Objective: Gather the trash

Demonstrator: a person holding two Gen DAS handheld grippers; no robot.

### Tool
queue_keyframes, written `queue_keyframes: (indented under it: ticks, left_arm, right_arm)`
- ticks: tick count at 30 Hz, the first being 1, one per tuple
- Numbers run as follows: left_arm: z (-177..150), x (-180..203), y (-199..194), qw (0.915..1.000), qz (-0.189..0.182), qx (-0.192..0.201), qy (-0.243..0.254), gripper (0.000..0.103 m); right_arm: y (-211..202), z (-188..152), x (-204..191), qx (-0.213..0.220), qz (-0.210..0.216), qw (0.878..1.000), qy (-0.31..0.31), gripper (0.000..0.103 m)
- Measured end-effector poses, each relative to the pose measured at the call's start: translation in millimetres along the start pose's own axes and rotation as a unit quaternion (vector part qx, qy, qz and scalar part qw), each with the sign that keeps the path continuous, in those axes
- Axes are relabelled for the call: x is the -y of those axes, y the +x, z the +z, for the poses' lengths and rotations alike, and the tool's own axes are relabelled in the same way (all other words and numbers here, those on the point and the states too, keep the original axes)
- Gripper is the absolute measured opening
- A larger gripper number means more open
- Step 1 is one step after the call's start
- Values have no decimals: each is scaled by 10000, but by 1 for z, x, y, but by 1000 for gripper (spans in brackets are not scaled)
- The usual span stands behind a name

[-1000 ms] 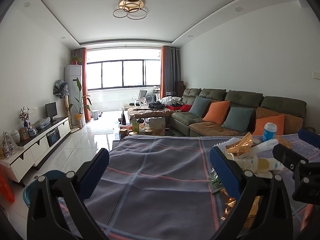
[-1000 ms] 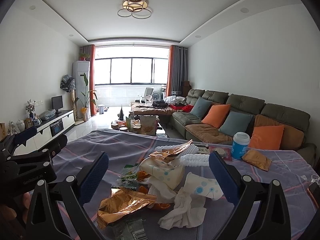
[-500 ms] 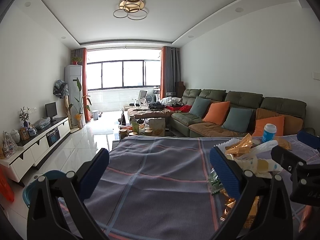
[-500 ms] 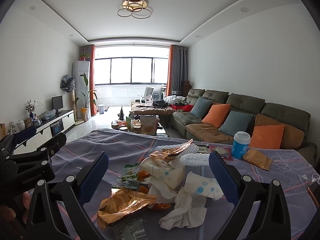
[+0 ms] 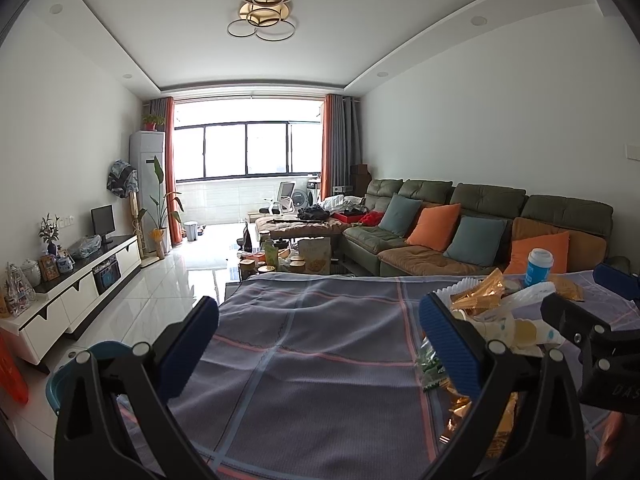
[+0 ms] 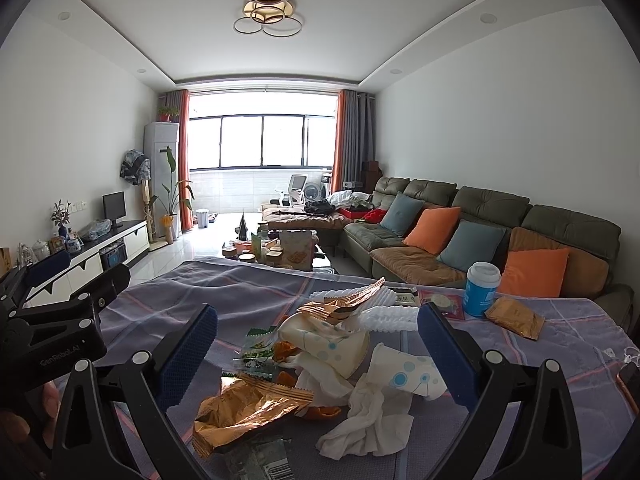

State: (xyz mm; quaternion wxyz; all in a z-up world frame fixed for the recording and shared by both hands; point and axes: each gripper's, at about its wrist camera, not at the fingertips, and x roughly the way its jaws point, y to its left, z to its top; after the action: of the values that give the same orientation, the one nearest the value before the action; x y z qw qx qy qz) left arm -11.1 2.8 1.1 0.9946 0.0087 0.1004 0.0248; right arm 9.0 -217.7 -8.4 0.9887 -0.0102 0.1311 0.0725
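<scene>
A heap of trash lies on the grey checked tablecloth [image 6: 168,304]: a gold foil wrapper [image 6: 248,404], crumpled white tissue [image 6: 368,420], dotted paper cups [image 6: 332,344], a green snack packet [image 6: 258,350] and a white ridged tray [image 6: 380,312]. My right gripper [image 6: 318,354] hangs open just over the heap, one finger on each side. My left gripper [image 5: 320,346] stands open over bare cloth, left of the heap [image 5: 492,312], with nothing between its fingers. It also shows at the left edge of the right wrist view as the left gripper [image 6: 64,292].
A blue paper cup with a white lid [image 6: 482,288] and a flat brown packet [image 6: 514,318] sit at the table's far right. A teal bin [image 5: 76,372] stands on the floor left of the table. Behind are a sofa [image 5: 480,216] and a low coffee table [image 5: 288,256].
Almost nothing has moved. The right gripper drifts very slightly, so the cup and heap shift a little right in its view; both grippers stay open.
</scene>
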Motion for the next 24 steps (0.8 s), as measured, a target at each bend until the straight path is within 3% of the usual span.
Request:
queue_keyframes:
  ticks: [24]
  left_arm:
    - [-1, 0, 0, 10000, -37, -22, 7, 100]
  right_arm:
    - [0, -1, 0, -7, 8, 10000, 7, 99]
